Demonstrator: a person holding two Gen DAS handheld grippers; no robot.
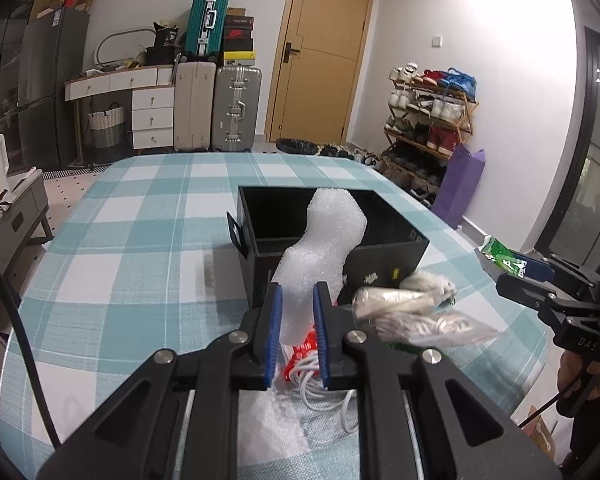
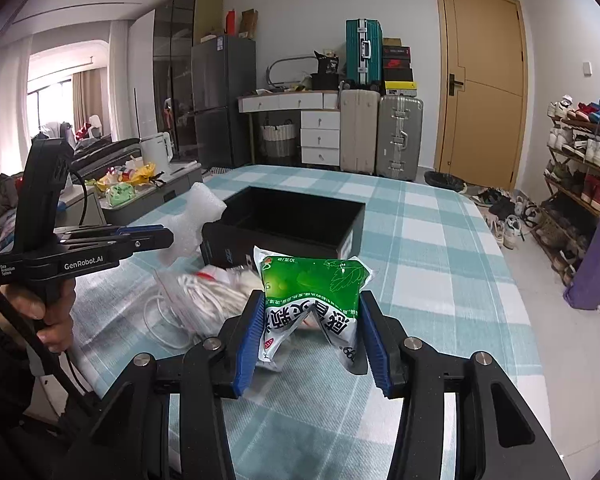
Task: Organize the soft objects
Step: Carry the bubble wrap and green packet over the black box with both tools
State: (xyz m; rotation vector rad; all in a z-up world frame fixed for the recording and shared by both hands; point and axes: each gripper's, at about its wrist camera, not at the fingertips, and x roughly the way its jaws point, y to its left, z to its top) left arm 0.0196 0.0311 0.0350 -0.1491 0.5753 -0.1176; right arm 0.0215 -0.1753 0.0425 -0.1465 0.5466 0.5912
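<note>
Left tool (image 1: pixel 296 322) clamped on the white foam sheet (image 1: pixel 320 240), held up just in front of the black box (image 1: pixel 380 256). Right tool (image 2: pixel 312 338) squeezing the green-white packet (image 2: pixel 314 292), also just short of the box. W/ both soft, keep grips firm, carry over the rim, release inside. Bagged cords (image 1: pixel 412 312) wait beside the box.

Tabletop (image 1: pixel 140 208): teal-and-white check cloth. Storage box (image 1: pixel 384 256): black inside and out. Foam sheet (image 1: pixel 324 240): white, bubbly texture. Packet (image 2: pixel 312 296): green top with leaf print, white lower half with dark lettering. Cord bundle (image 1: pixel 324 396): white, beside a red wrapper (image 1: pixel 304 350). Both hand-held grippers: black frames, blue pads (image 1: pixel 274 332).
</note>
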